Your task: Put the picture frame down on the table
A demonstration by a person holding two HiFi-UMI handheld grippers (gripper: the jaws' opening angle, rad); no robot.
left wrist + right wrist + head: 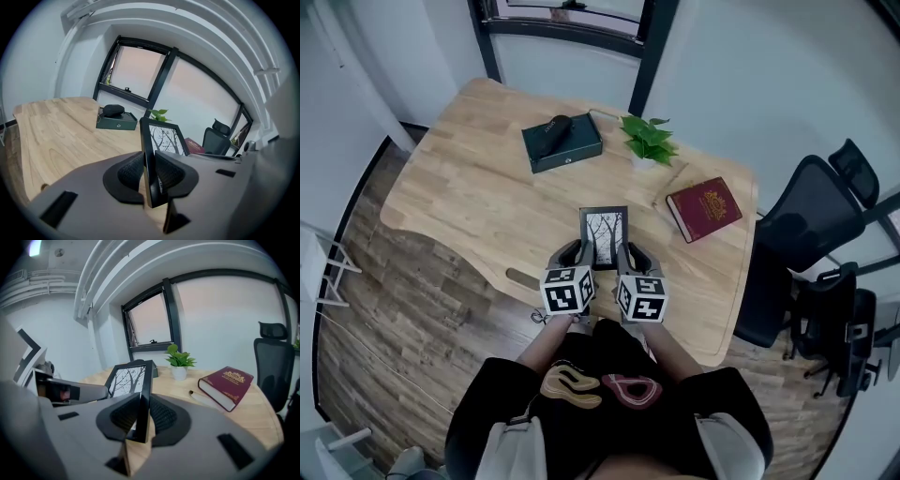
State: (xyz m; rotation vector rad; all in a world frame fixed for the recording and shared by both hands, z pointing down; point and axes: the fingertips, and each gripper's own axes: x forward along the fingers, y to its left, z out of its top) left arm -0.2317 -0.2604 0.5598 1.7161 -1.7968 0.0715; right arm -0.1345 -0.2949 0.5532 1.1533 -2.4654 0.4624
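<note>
Between my pads: the picture frame. My left gripper is clamped on its left rail and my right gripper on its right rail.
Jaw gap: narrow on both, just the thickness of the rail, with pads pressing front and back.
Frame's heading: roughly upright, long axis running up from my fingertips, tree print facing back at me.
Frame's place: over the table, by its near edge. Whether the bottom rail touches the wood I cannot tell.
Hands: side by side and level with each other, grippers aimed forward and somewhat down, marker cubes nearest my body.
Beyond my fingertips: a dark box and a potted plant.
Right of my right fingers: a red book.
</note>
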